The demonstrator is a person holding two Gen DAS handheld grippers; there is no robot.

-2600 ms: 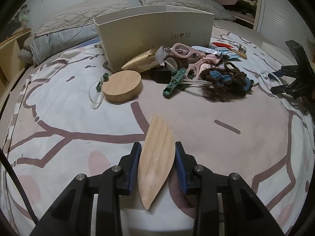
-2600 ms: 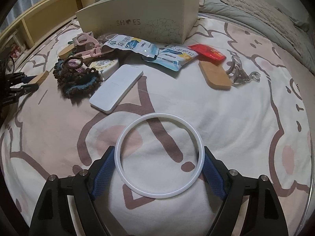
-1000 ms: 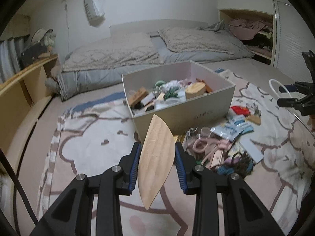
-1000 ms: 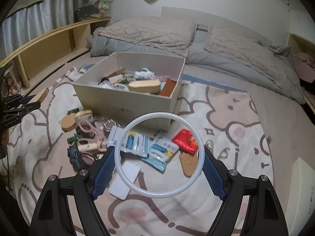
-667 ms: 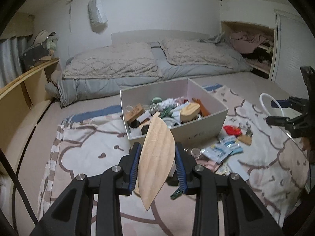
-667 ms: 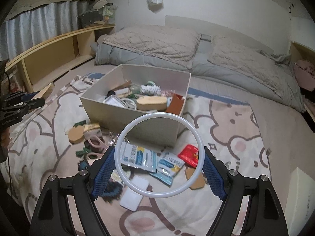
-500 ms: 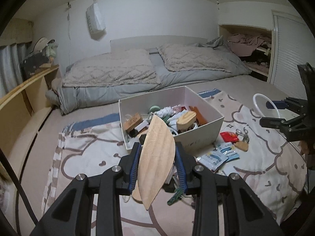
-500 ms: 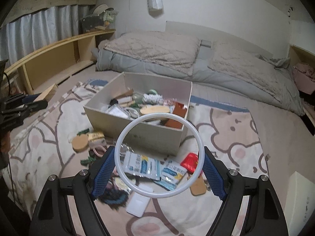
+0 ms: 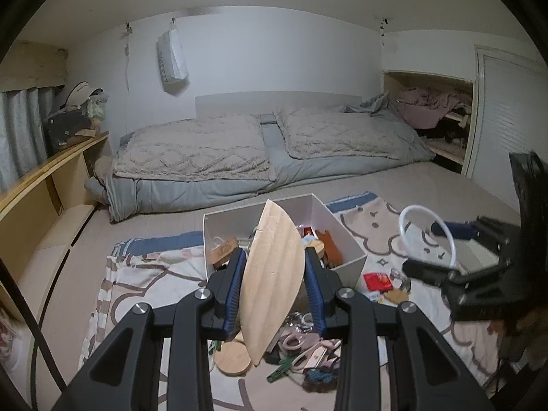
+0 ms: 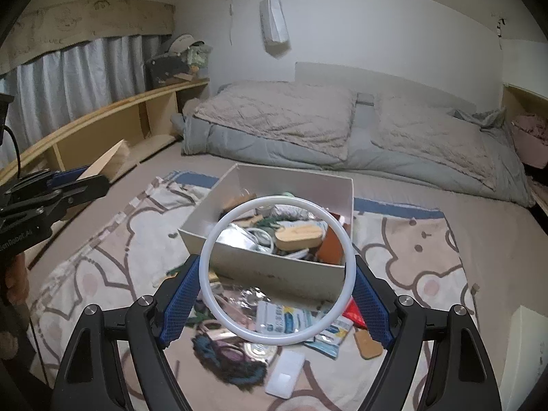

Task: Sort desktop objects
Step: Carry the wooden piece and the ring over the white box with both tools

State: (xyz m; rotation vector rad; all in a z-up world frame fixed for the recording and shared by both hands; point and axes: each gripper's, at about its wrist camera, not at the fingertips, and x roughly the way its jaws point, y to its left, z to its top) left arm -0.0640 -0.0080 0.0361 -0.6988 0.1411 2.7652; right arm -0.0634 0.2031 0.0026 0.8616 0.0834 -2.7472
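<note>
Two loads: we carry one thing in each hand-held gripper, both raised well above the patterned blanket (image 10: 428,260).
Left hand-held gripper (image 9: 275,282): closed on a flat, leaf-shaped piece of pale wood (image 9: 272,277), pinched across its width by the blue pads, with both pointed ends free.
Right hand-held gripper (image 10: 276,294): spread wide yet clamping a thin white plastic ring (image 10: 276,276) across its full diameter, the pads pressing its outer edge on either side.
Where the things are: both held in the air; the open white cardboard box (image 10: 274,267) lies ahead and below, already holding many small items.
How the wood will handle: we judge it light, stiff and smooth; held at its widest part it should not twist, though the long tip could catch the box wall.
How the ring will handle: we judge it very light and a little springy; squeezed harder it could bend or pop out, so a grip on opposite edges suits it.
Step in hand: we judge it the carry toward the box, release not yet made.
Left to sort: packets (image 10: 291,318), a white flat rectangular case (image 10: 285,376), a round wooden disc (image 9: 234,359), pink eyelash curlers (image 9: 301,344) and a dark crocheted bundle (image 10: 229,359) lie on the blanket near the box.
</note>
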